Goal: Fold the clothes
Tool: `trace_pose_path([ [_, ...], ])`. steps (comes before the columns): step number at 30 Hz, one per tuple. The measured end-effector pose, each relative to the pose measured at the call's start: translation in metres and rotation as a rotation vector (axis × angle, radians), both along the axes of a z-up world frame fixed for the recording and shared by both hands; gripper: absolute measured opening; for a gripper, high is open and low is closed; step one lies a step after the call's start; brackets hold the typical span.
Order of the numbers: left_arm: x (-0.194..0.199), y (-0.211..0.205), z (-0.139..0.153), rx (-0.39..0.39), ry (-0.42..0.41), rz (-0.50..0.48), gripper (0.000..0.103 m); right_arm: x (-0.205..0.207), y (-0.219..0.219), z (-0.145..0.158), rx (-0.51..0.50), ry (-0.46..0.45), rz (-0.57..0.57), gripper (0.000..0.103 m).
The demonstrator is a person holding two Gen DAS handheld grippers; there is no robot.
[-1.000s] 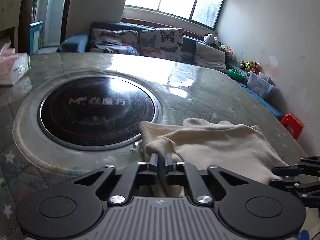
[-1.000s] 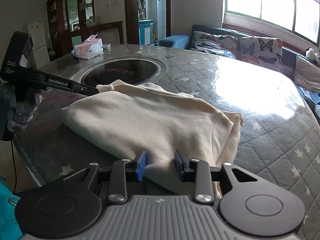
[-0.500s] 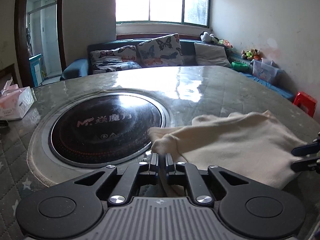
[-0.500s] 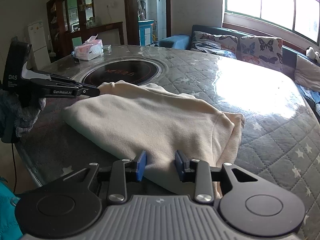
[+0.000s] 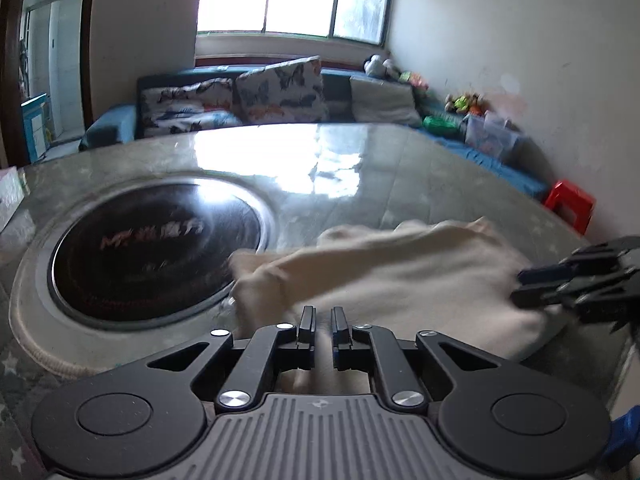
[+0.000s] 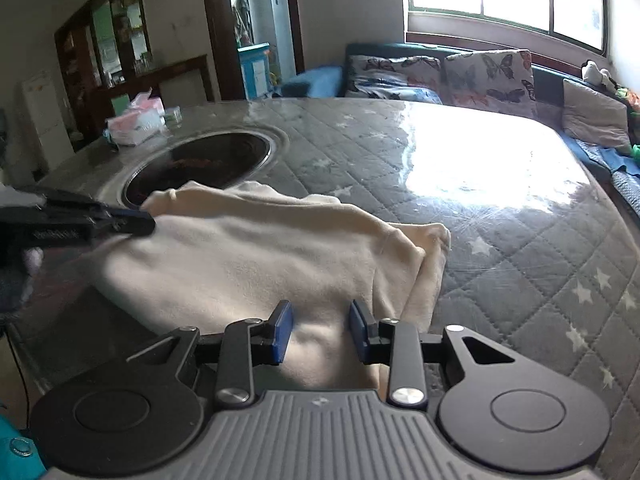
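Cream garment [image 6: 260, 264] lies folded (both claws parted) on table [image 6: 500, 216].

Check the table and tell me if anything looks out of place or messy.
One thing: the cream garment is folded unevenly, and its far corner lies over the rim of the black round cooktop set in the table. No spills or damage show.

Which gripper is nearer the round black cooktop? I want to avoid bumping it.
Left. The left gripper sits at the cream garment's corner that overlaps the cooktop rim; the right gripper is at the garment's opposite end.
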State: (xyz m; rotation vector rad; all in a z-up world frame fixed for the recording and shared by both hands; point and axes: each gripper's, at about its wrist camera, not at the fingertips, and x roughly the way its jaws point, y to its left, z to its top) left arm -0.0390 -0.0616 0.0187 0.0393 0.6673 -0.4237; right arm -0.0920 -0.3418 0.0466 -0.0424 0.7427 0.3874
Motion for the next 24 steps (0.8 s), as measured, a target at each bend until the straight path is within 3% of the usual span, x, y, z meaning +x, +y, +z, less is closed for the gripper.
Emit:
trace_pose_path([
  [5,0.008,-0.002,0.01,-0.009,0.001,-0.003,0.014,0.013,0.004,0.007,-0.024,-0.004,0.014,0.031],
  [7,0.013,-0.009,0.014,-0.01,-0.004,-0.018,0.024,0.024,0.008,0.006,-0.026,-0.002,0.013,0.031],
  [9,0.018,-0.018,0.018,-0.007,-0.013,-0.033,0.04,0.035,0.011,0.005,-0.029,0.001,0.011,0.031],
  [11,0.025,-0.028,0.02,0.0,-0.02,-0.041,0.044,0.047,0.014,0.005,-0.031,0.004,0.01,0.031],
  [18,0.057,-0.05,0.008,0.012,0.019,-0.043,0.043,0.085,0.025,0.001,-0.035,0.015,0.004,0.031],
  [24,0.066,-0.05,-0.002,0.026,0.051,-0.022,0.044,0.086,0.024,-0.003,-0.025,0.021,-0.006,0.031],
])
